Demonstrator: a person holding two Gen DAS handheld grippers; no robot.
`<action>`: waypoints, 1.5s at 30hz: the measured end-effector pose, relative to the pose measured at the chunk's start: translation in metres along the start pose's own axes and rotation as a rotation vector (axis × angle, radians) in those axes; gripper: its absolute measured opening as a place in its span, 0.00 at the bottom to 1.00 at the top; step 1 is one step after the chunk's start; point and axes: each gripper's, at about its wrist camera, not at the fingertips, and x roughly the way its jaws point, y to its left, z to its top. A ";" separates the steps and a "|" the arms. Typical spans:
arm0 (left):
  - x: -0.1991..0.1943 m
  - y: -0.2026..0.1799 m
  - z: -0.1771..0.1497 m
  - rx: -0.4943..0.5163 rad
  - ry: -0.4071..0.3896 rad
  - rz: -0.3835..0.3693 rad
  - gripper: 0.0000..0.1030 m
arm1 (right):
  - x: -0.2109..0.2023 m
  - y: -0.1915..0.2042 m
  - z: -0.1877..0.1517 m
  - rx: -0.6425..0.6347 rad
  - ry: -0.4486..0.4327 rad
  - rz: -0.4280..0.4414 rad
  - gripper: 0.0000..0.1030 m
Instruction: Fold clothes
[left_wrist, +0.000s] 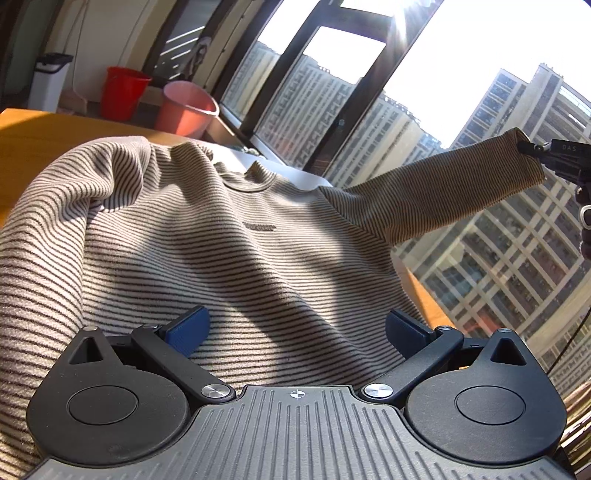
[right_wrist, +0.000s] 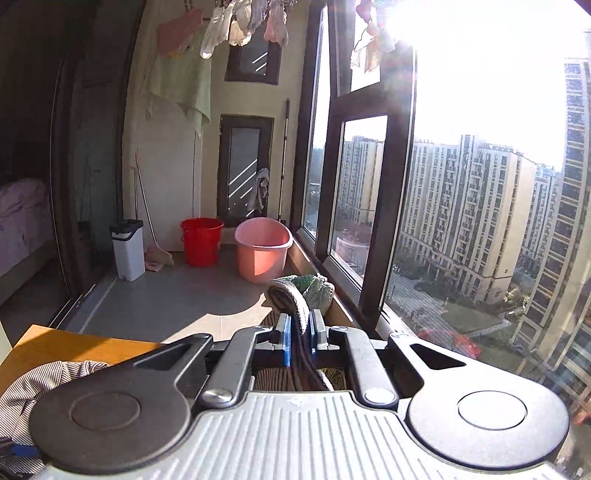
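While the sweater (left_wrist: 192, 236) drapes over the orange table (left_wrist: 26, 125), its near hem runs under the left tool (left_wrist: 295, 328), whose blue pads (left_wrist: 188, 328) stand wide apart over the fabric, gripping nothing. Table edge shows at far left and again lower right past the sweater's side; beyond that edge is the window (left_wrist: 369, 122), close by. Right tool (right_wrist: 300, 328) is clamped on the cuff (right_wrist: 291, 295); the left view shows that sleeve (left_wrist: 436, 192) pulled out straight and lifted off the table toward the window side, in free air. Sweater is beige with thin dark stripes, front up, collar on the far side, small dark logo on the chest, other sleeve bunched in a fold at left. Floor past the table holds a red bucket (right_wrist: 201, 240), pink tub (right_wrist: 262, 249) and white bin (right_wrist: 127, 247), well apart from the work.
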 end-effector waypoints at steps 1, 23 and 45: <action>0.000 0.001 0.000 -0.005 -0.001 -0.003 1.00 | 0.005 0.005 0.008 -0.015 -0.009 0.005 0.09; -0.001 0.004 -0.002 -0.047 -0.014 -0.032 1.00 | 0.059 0.215 0.012 -0.182 0.037 0.440 0.09; -0.002 0.013 0.002 -0.065 0.006 -0.061 1.00 | 0.131 0.131 -0.174 0.158 0.383 0.427 0.43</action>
